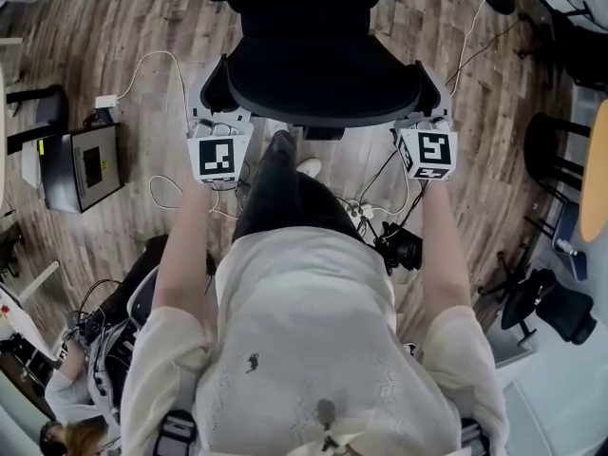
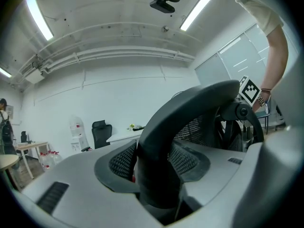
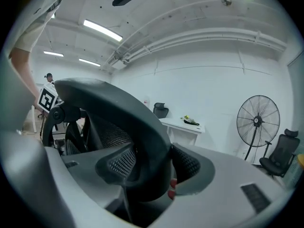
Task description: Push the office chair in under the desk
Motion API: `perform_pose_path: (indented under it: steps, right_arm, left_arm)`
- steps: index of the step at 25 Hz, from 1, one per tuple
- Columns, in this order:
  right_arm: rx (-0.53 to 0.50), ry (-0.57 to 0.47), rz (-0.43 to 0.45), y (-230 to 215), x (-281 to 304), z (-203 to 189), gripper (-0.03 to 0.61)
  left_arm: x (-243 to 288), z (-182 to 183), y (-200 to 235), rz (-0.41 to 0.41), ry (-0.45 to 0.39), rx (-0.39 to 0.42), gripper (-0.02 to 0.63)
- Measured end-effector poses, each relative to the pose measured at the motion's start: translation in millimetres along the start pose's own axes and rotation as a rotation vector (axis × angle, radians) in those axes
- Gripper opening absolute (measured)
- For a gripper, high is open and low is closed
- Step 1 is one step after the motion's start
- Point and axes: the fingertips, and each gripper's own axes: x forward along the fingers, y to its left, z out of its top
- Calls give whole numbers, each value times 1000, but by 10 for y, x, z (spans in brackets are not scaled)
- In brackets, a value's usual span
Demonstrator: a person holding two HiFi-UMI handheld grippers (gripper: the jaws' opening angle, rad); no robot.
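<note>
The office chair (image 1: 313,74) stands on the wood floor (image 1: 95,27) straight in front of the person, its black backrest nearest them. The 2 grippers sit at the backrest's 2 upper corners. The left gripper (image 2: 153,167) is closed on the curved backrest frame, both pads tight against it. The right gripper (image 3: 147,167) has its jaws spread wide around the same frame, pads just beside it. A white desk (image 3: 183,124) stands well apart by the far wall, small things on top, a fan (image 3: 258,120) near it
</note>
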Motion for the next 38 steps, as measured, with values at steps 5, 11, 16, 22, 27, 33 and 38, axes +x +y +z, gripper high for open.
perform_pose_path:
  steps: [5, 11, 16, 22, 27, 33, 38]
  right_arm:
    - [8, 5, -6, -29, 129, 13, 245]
    - [12, 7, -12, -34, 236, 58, 245]
    - [13, 10, -19, -53, 355, 99, 244]
    - [14, 10, -24, -24, 545, 123, 244]
    - [21, 12, -31, -77, 714, 153, 244]
    - [21, 13, -39, -88, 939, 203, 244]
    - [30, 18, -44, -161, 1116, 258, 244]
  left_arm:
    - [112, -70, 86, 13, 17, 25, 232]
    - [206, -59, 187, 5, 5, 19, 232]
    - [309, -68, 288, -2, 11, 16, 230]
    - [432, -80, 440, -8, -18, 27, 232]
    - [605, -123, 550, -25, -4, 28, 232]
    - [782, -154, 728, -35, -12, 15, 232]
    - [969, -167, 845, -45, 1, 8, 230]
